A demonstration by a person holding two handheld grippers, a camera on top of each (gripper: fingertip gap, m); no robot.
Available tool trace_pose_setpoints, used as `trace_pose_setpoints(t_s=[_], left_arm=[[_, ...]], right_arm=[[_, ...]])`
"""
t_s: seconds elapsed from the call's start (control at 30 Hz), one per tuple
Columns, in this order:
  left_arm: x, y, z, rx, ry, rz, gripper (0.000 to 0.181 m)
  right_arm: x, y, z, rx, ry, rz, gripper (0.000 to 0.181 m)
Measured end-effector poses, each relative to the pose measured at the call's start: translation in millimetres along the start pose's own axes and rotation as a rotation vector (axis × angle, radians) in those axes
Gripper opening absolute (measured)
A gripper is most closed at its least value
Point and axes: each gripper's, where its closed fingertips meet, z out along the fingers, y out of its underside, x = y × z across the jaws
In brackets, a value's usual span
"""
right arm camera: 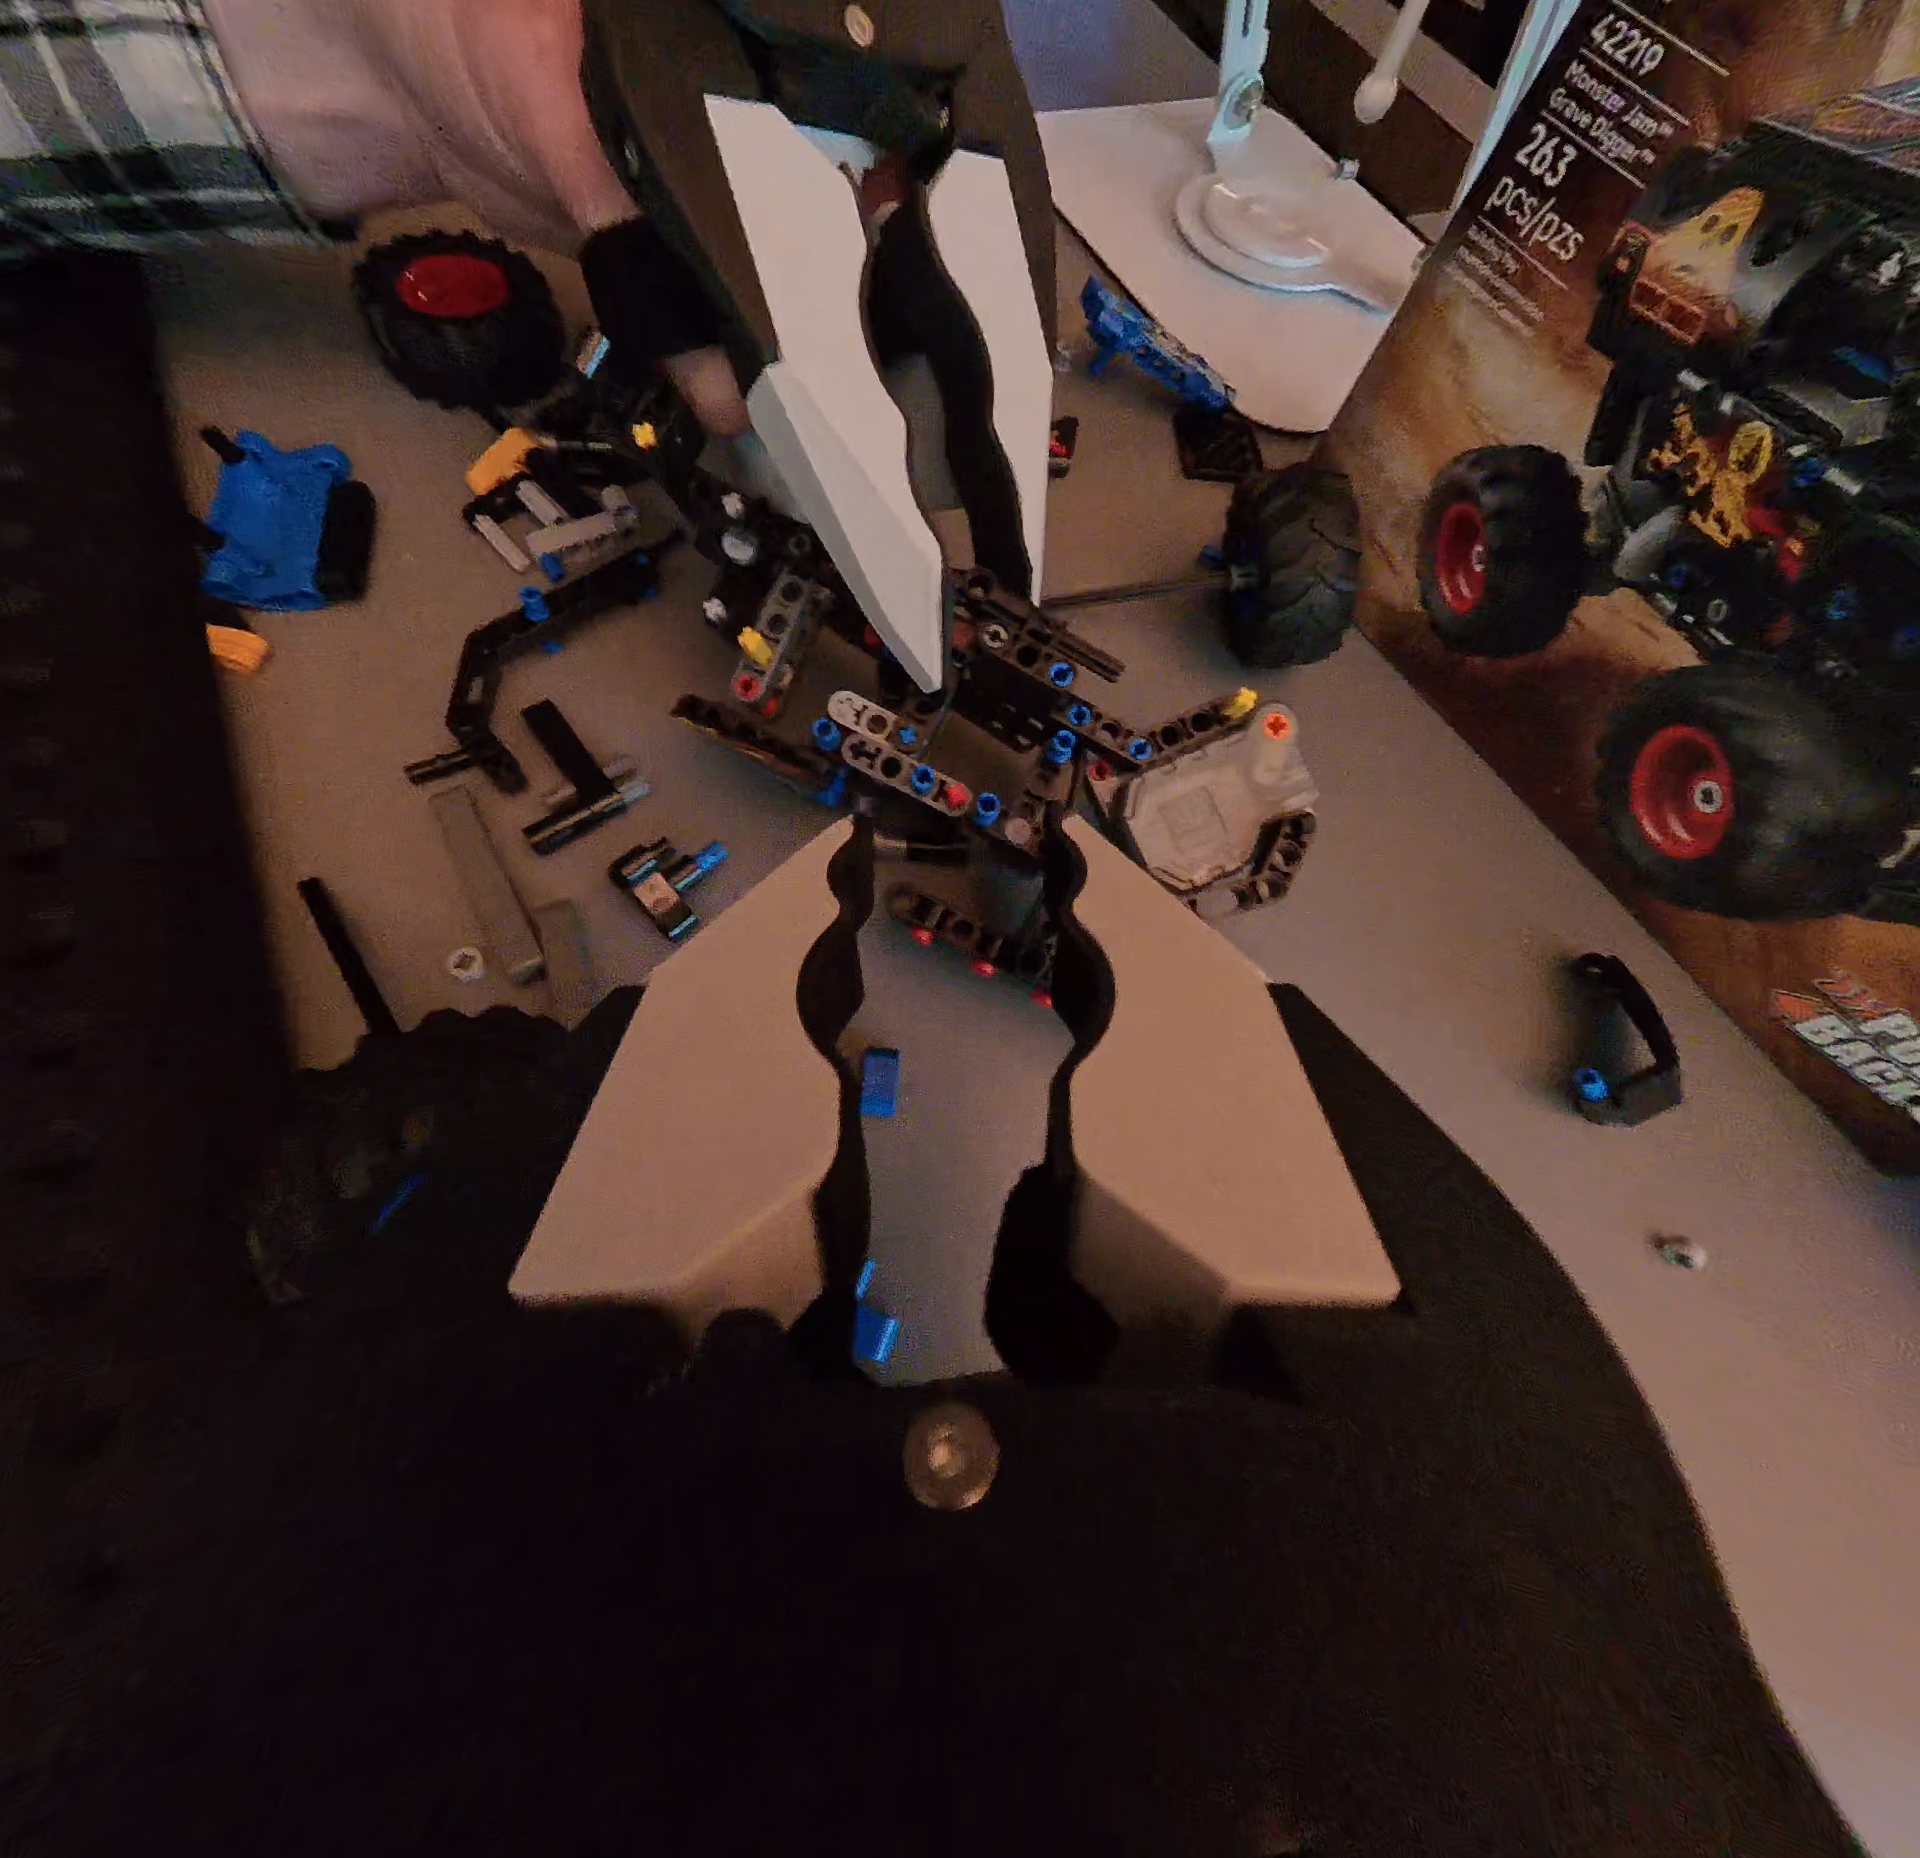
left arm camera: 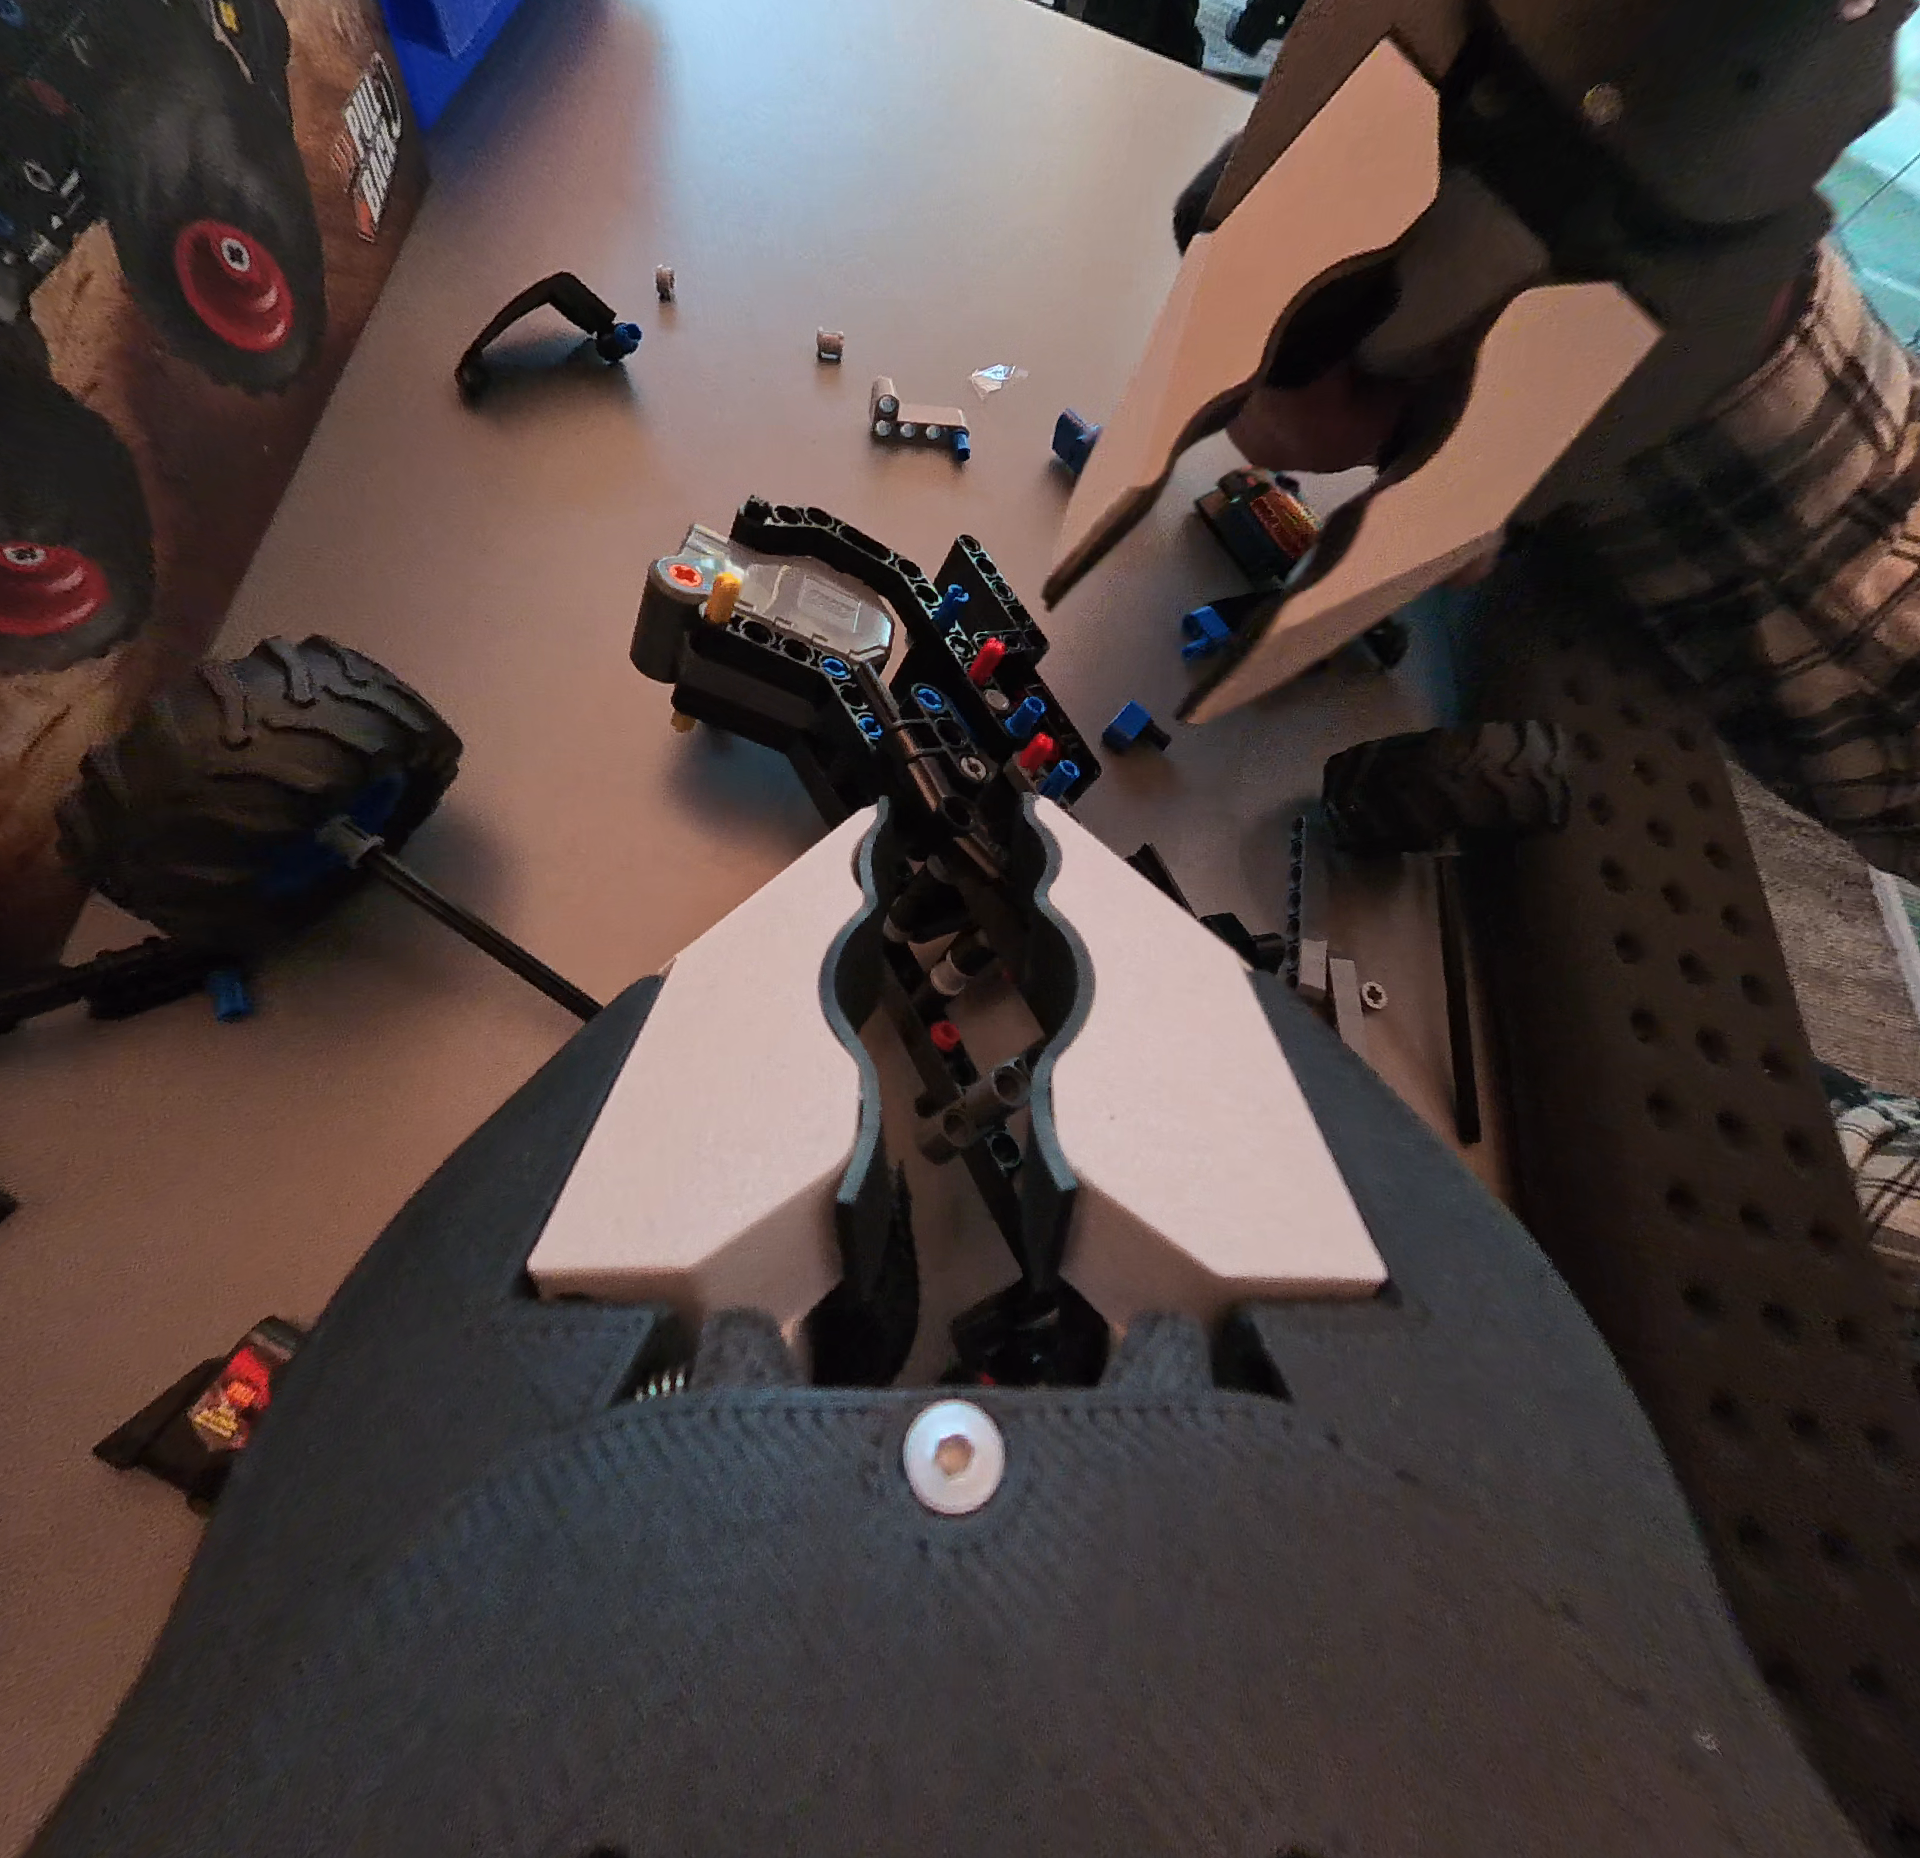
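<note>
Black beam chassis, grey motor attached, rests on the table, clamped at 1 end by the left gripper. The right gripper hovers over it, jaws apart, empty. Steady clamping prevents tilting; loose pins lie nearby.

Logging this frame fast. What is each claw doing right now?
Left claw: shut on the black brick chassis.
Right claw: open, holding nothing, hovering above the same chassis.
</note>
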Motion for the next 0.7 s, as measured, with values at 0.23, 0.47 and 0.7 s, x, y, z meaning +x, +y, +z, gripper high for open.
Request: trace_pose_setpoints(t_s=[0.23, 0.47, 0.7], left_arm=[[3.9, 0.6, -0.6, -0.002, 0.03, -0.009, 0.021], [7.6, 2.8, -2.9, -0.005, 0.053, 0.023, 0.021], [9.9, 7.2, -0.1, -0.011, 0.042, 0.019, 0.018]], right_arm=[[2.4, 7.5, 20.0, -0.098, 0.013, -0.063, 0.011], [-3.9, 8.2, 21.7, -0.108, -0.007, -0.1, 0.001], [-6.1, 6.7, 17.1, -0.064, -0.019, -0.051, 0.0]])
